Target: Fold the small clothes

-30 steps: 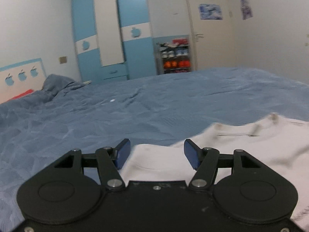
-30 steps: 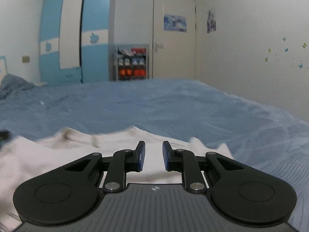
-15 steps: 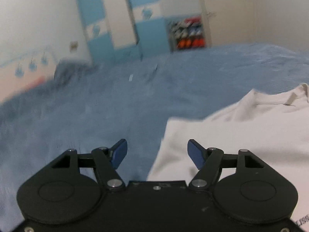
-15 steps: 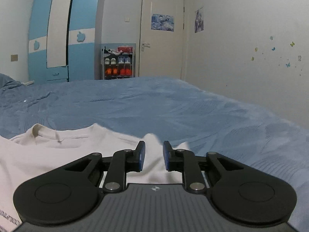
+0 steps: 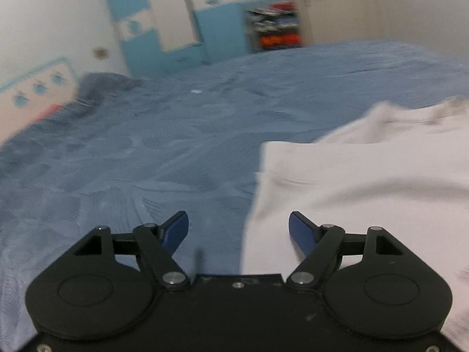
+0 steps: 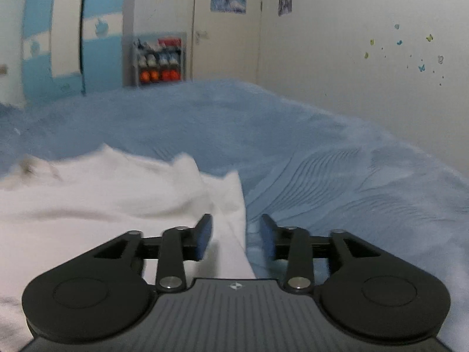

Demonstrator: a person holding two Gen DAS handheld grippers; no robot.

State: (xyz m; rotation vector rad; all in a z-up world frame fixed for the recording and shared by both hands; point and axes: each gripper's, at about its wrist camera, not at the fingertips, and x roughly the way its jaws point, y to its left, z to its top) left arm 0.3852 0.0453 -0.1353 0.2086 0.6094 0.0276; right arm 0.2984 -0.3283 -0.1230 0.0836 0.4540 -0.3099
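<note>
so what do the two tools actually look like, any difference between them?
Both are matte black, with two round housings, silver screws and linkage arms out to the fingers. The left tool has bright blue finger pads and a smooth, scuffed base. The right tool has darker pads, a ribbed grey base and a small white logo. No cables or sleeves visible.

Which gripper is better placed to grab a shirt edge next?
Right, probably. The right gripper has its open jaws straddling the white shirt edge. The left gripper is open too, but the shirt's edge lies nearer its right jaw, with mostly blue bedspread between.
</note>
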